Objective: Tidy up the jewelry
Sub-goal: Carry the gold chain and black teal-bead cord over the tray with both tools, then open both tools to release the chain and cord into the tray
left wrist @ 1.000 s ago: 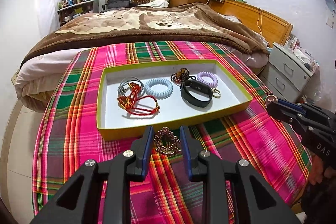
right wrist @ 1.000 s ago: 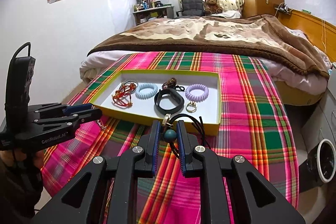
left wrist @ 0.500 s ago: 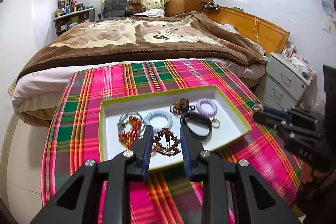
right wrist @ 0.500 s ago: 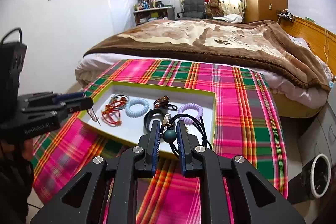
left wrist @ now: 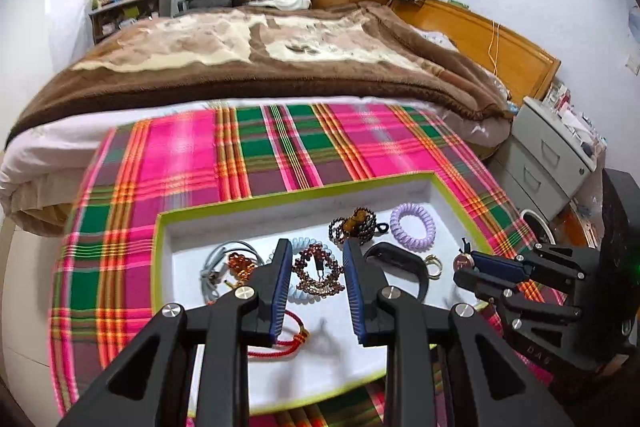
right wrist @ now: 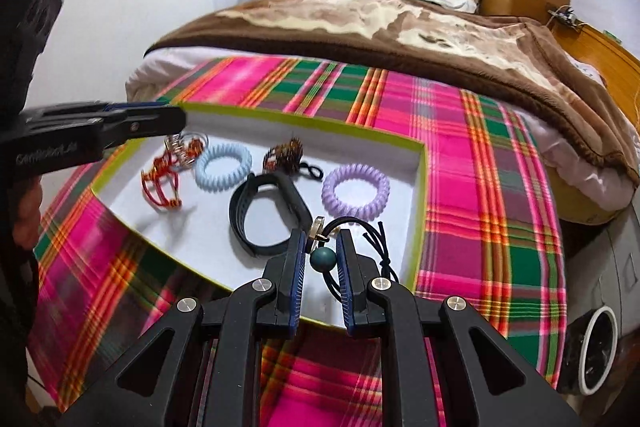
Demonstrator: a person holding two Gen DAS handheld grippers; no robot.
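A white tray with a lime rim (left wrist: 280, 201) (right wrist: 304, 121) lies on the plaid cloth. It holds a red cord bracelet (right wrist: 160, 183), a pale blue coil tie (right wrist: 224, 167), a black band (right wrist: 264, 215), a purple coil tie (left wrist: 412, 227) (right wrist: 356, 191) and a brown bead piece (right wrist: 284, 157). My left gripper (left wrist: 318, 271) is shut on a brown beaded bracelet (left wrist: 318, 273), held over the tray. My right gripper (right wrist: 320, 259) is shut on a black cord necklace with a teal bead (right wrist: 323, 259), above the tray's near edge.
The plaid cloth (left wrist: 200, 155) covers the foot of a bed with a brown blanket (left wrist: 260, 67). A grey drawer unit (left wrist: 552, 159) stands to the right. A white-rimmed bin (right wrist: 596, 351) sits on the floor at the right.
Both grippers have lifted off the cloth and moved forward over the tray, each carrying its piece. The tray now looks closer in both views.
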